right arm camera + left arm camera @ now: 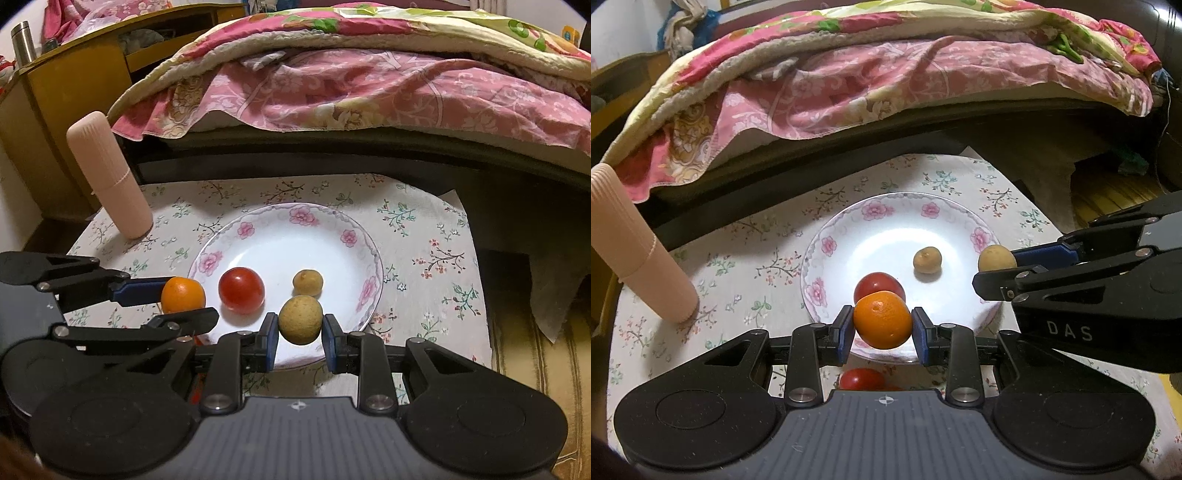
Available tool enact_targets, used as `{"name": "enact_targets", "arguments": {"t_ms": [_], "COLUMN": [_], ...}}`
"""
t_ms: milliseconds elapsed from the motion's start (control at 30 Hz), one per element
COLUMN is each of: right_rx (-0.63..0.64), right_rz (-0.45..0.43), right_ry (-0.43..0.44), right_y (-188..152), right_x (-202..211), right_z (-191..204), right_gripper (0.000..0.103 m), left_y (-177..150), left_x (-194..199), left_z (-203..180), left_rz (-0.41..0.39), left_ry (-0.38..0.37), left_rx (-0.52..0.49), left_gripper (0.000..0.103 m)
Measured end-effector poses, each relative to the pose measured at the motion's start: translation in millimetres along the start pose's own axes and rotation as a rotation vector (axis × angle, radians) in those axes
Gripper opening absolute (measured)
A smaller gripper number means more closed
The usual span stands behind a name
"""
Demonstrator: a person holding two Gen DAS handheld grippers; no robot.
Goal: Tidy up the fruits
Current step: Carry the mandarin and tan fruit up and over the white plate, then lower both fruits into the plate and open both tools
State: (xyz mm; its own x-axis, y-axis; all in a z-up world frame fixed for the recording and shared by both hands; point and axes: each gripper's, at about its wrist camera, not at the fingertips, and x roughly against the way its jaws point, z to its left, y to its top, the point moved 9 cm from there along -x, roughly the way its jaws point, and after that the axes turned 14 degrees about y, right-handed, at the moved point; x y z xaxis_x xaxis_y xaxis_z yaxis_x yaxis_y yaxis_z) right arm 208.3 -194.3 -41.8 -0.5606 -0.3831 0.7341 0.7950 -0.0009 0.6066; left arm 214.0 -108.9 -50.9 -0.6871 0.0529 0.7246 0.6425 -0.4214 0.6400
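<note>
My left gripper (882,326) is shut on an orange (882,314), which hangs over the near rim of a white flowered plate (827,243). On the plate lie a red tomato (879,286) and a small tan fruit (927,260). My right gripper (300,330) is shut on a larger yellow-brown fruit (300,317) above the plate's (354,230) front right part. The right wrist view also shows the left gripper (183,303) with the orange (183,293), the tomato (241,290) and the small fruit (307,282). A second tomato (860,378) lies on the cloth under my left gripper.
A tall pink ribbed bottle (109,173) stands at the table's back left on the flowered cloth (424,236). A bed with a pink quilt (369,85) runs along the far side. A wooden cabinet (55,110) stands at the left.
</note>
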Motion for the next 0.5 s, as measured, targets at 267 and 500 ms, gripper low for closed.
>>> {"name": "enact_targets", "arguments": {"t_ms": [267,500], "right_rx": [-0.014,-0.036], "right_rz": [0.004,0.002], "right_ry": [-0.001,0.004], "right_y": [4.9,13.6], "right_x": [-11.2,-19.4], "right_z": [-6.2,-12.1], "right_gripper": [0.029,0.029], "left_y": [3.1,9.9], "left_x": [-11.8,-22.2], "left_z": [2.8,5.3], "left_rz": [0.011,0.013], "left_ry": [0.004,0.001], "left_rx": [0.011,0.027], "left_gripper": [0.040,0.040]}}
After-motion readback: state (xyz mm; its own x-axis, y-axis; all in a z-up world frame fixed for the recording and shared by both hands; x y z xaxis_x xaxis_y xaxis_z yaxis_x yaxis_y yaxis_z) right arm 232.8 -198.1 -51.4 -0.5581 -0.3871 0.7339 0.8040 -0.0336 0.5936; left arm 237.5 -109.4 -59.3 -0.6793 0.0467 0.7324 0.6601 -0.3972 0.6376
